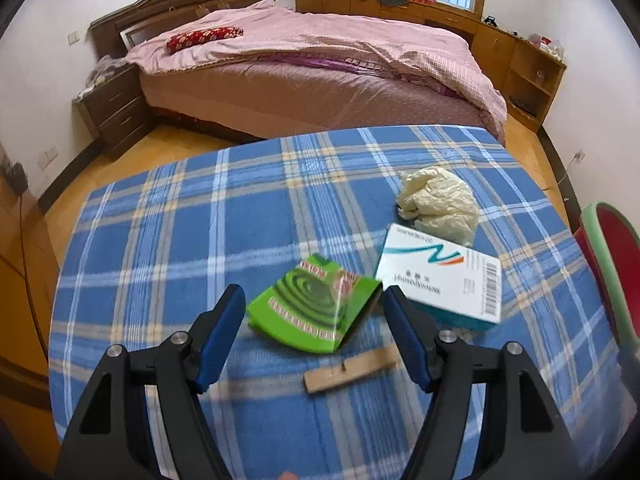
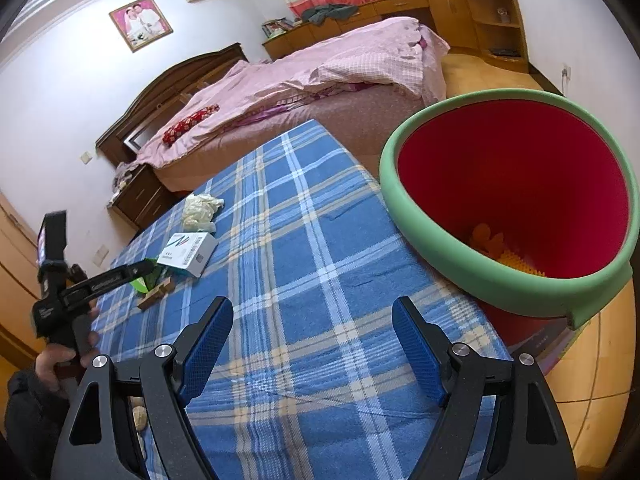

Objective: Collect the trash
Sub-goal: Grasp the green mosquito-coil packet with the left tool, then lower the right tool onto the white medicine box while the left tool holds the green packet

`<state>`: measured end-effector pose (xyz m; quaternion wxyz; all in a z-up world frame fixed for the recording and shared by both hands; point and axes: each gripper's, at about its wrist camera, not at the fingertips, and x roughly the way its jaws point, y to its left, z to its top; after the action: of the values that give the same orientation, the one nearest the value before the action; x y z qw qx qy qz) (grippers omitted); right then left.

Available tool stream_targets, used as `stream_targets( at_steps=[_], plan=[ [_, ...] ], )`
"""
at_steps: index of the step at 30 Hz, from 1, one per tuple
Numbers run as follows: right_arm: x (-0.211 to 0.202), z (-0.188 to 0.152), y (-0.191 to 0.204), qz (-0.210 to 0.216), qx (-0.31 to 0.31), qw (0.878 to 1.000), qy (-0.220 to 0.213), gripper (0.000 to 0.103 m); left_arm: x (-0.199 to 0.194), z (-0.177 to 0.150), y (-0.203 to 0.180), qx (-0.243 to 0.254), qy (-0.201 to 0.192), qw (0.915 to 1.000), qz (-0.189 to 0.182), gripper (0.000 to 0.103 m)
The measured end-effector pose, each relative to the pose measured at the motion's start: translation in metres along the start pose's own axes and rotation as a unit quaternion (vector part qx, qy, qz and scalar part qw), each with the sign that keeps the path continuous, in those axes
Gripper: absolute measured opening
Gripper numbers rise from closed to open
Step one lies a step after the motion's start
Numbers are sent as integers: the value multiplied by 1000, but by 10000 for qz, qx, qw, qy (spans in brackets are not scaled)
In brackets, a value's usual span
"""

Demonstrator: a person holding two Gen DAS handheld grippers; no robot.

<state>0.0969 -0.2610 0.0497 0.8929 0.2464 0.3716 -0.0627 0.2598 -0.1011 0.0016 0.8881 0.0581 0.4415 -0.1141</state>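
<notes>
A green mosquito-coil box lies tilted on the blue plaid cloth, between the fingers of my left gripper. The jaws stand open, with the pads close to the box's edges but not visibly pressing. Beside it are a white carton, a crumpled cream plastic wad and a small wooden strip. My right gripper is open over bare cloth with nothing between its fingers. To its right stands the red bin with a green rim. The right wrist view shows the left gripper over the green box.
A person's hand holds the left gripper's handle. Something orange lies at the bin's bottom. Beyond the table are a bed with a pink quilt, a dark nightstand and wooden cabinets. The floor is wood.
</notes>
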Motion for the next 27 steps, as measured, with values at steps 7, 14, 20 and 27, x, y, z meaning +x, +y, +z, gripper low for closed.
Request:
stream_targets(
  at_steps=[7, 14, 20, 27],
  plan=[
    [-2, 4, 3, 20, -47, 10000, -50, 83, 26, 1, 8, -217, 307, 9993, -68, 68],
    [6, 15, 20, 65, -282, 9996, -20, 83, 14, -5, 22, -418, 152, 9988, -201, 58],
    [30, 24, 52, 328, -584, 9976, 201, 83, -6, -23, 38, -772, -59, 9969, -141, 23],
    [65, 28, 86, 359, -969, 9935, 485, 83, -12, -36, 52, -1021, -210, 9943, -233, 20]
  ],
)
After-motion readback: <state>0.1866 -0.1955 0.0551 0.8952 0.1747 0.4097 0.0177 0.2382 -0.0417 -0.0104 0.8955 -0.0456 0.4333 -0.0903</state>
